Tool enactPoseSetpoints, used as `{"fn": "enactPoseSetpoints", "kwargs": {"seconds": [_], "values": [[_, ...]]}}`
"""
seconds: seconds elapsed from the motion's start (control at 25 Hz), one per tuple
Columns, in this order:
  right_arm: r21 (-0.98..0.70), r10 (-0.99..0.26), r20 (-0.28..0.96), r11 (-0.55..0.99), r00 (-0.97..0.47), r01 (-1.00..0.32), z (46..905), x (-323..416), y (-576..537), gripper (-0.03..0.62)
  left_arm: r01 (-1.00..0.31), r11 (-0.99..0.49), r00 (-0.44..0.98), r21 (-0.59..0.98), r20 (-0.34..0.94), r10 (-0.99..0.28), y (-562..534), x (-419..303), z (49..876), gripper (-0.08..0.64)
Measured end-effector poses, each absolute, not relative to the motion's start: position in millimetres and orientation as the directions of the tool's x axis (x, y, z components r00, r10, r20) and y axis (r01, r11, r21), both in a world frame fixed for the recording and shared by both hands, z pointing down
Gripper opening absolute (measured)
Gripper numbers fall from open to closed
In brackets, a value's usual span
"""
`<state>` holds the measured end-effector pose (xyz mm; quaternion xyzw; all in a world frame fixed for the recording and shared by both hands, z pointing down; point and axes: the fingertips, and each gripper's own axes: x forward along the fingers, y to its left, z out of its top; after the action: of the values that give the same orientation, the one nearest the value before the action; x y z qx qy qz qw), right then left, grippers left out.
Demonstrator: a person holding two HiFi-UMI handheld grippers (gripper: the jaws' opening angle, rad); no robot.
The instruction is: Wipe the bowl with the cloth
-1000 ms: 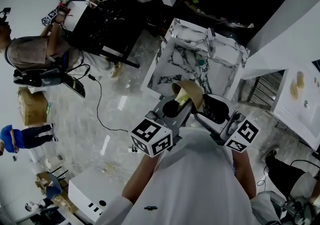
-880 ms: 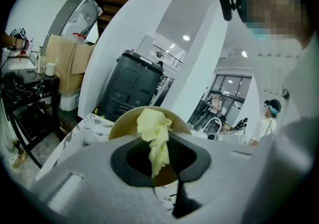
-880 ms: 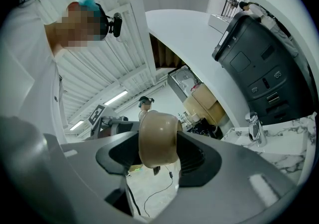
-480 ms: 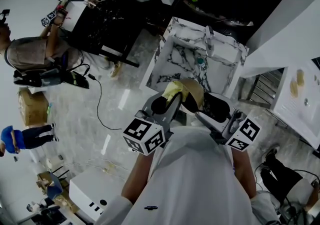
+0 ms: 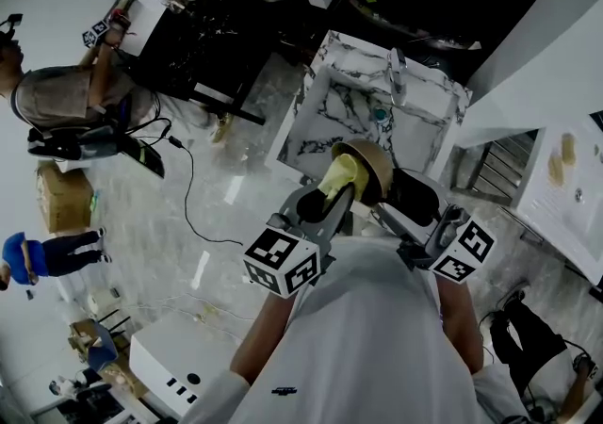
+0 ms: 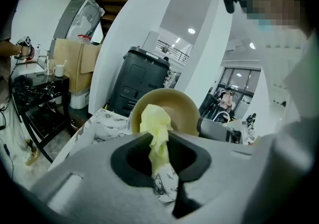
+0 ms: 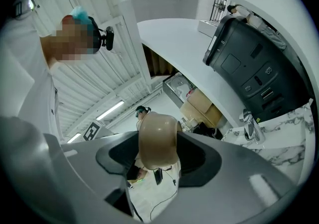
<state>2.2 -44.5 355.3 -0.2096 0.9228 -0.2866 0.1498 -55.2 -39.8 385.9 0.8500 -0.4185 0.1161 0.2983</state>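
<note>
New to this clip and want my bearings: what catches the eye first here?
A tan bowl is held on its side, clamped at its rim in the right gripper, in front of the marble sink. A crumpled yellow cloth, pinched in the left gripper, reaches into the bowl's hollow.

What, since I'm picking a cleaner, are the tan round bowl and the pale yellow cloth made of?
The tan round bowl looks like plastic or melamine: smooth, softly sheened; ceramic is possible. The pale yellow cloth looks like soft matte fabric, crumpled into folds.
</note>
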Motion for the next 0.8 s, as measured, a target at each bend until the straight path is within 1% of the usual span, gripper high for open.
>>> {"fn": "enactPoseSetpoints", "kwargs": {"seconds": [0.4,0.8], "values": [[-0.620,-0.527,-0.161,0.712,-0.834,-0.330,357.7,19.3,-51.1,0.249,-0.695,-0.546,0.717,0.468,0.396,-0.573,-28.6,-21.1,374.2,0.061],[-0.625,-0.512,-0.175,0.718,-0.841,-0.307,358.4,22.1,-45.8,0.249,-0.641,-0.577,0.762,0.506,0.328,-0.559,-38.0,-8.4,351.5,0.061]]}}
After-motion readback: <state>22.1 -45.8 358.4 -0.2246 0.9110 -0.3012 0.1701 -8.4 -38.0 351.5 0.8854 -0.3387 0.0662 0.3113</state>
